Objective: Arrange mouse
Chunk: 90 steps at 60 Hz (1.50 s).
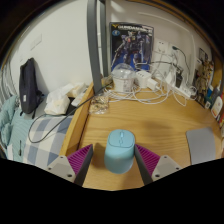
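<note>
On the desk (165,135), the blue mouse (120,150) sits between the gripper (119,160) fingers, jaws apart, not clamped yet, so arranging looks barely started.

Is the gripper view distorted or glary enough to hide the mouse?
Gripper view: strong fisheye bend, so the desk edge and poster curve; no glare on the blue mouse, which shows clearly between the open gripper's fingers; far clutter is soft.

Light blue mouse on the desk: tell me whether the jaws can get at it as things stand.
Probably yes. The light blue mouse already sits on the wooden desk between the open gripper jaws, with a gap at either side and nothing lying in the way.
</note>
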Tool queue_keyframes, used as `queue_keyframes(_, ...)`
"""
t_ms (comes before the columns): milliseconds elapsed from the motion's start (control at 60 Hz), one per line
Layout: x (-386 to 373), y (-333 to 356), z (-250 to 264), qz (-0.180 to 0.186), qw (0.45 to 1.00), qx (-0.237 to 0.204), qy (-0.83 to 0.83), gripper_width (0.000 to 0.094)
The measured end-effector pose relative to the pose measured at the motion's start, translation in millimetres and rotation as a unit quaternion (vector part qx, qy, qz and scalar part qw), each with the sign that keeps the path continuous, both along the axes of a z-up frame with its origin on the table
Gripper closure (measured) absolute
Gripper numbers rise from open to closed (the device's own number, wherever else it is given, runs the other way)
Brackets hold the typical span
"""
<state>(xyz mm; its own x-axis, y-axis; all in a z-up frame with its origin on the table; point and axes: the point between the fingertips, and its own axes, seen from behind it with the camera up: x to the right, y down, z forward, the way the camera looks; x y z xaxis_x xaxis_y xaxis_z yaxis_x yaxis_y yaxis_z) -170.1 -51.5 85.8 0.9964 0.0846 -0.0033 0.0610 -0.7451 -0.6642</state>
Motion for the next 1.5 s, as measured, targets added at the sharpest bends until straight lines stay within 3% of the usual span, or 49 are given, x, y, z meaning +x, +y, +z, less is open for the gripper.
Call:
queue_keyframes(133,-5,9,0,-0.003,1.000,0.001,-0.010,0.0187)
queue_keyframes(183,-4,10,1,-0.007,1.000,0.005,-0.012,0.0263)
queue_keyframes(233,-7,9,8,-0.012,1.000,0.010,-0.013,0.0414)
queue_keyframes(467,-16,14,-6,-0.003,0.999,0.027,-0.020,0.0575)
queue_keyframes(783,-3,12,10,0.051,0.998,0.022,-0.026,0.0579)
queue_keyframes(1067,109,20,194,0.048,0.986,0.157,-0.039,0.0576)
queue_keyframes(1217,206,8,238,0.021,0.981,0.191,-0.038,0.0578)
queue_keyframes(1350,293,-6,218,-0.010,0.984,0.170,-0.050,0.0578)
queue_keyframes(1500,358,-19,160,-0.047,0.991,0.118,-0.042,0.0578)
